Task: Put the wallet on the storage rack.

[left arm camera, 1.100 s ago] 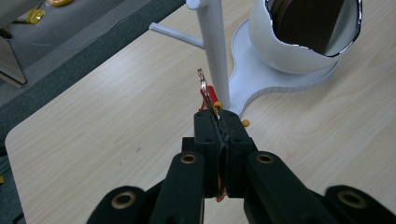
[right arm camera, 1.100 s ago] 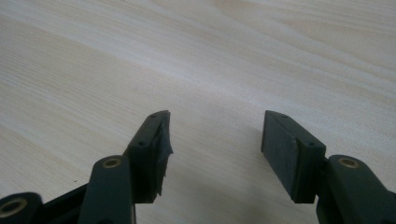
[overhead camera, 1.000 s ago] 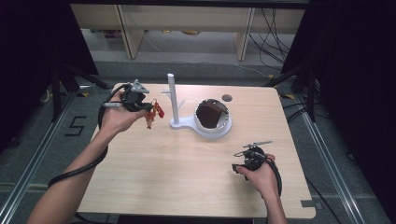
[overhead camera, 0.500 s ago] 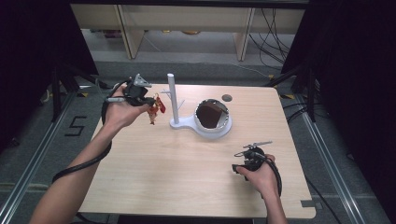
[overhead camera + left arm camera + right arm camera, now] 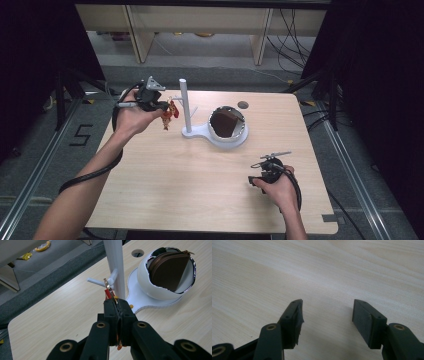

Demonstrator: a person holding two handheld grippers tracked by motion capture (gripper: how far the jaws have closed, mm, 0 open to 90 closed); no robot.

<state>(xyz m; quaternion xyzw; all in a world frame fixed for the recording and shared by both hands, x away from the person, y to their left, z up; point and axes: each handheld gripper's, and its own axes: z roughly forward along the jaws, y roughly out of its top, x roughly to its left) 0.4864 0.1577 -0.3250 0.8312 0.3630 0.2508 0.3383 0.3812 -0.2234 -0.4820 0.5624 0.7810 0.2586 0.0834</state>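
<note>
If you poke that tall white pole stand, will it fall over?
Probably not easily. The white stand has a wide flat base on the table, joined to the bowl holding a brown pouch, which likely steadies it. A push high on the thin pole might still rock or slide it; it looks like light plastic.

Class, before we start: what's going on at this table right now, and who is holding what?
A person works at a wooden table with a gripper in each hand. The left gripper is shut on a small red and gold keychain, held up beside the peg of a white post stand. The stand's bowl holds a brown zip pouch. The right gripper rests low over bare table near the front edge, jaws open, holding nothing.
</note>
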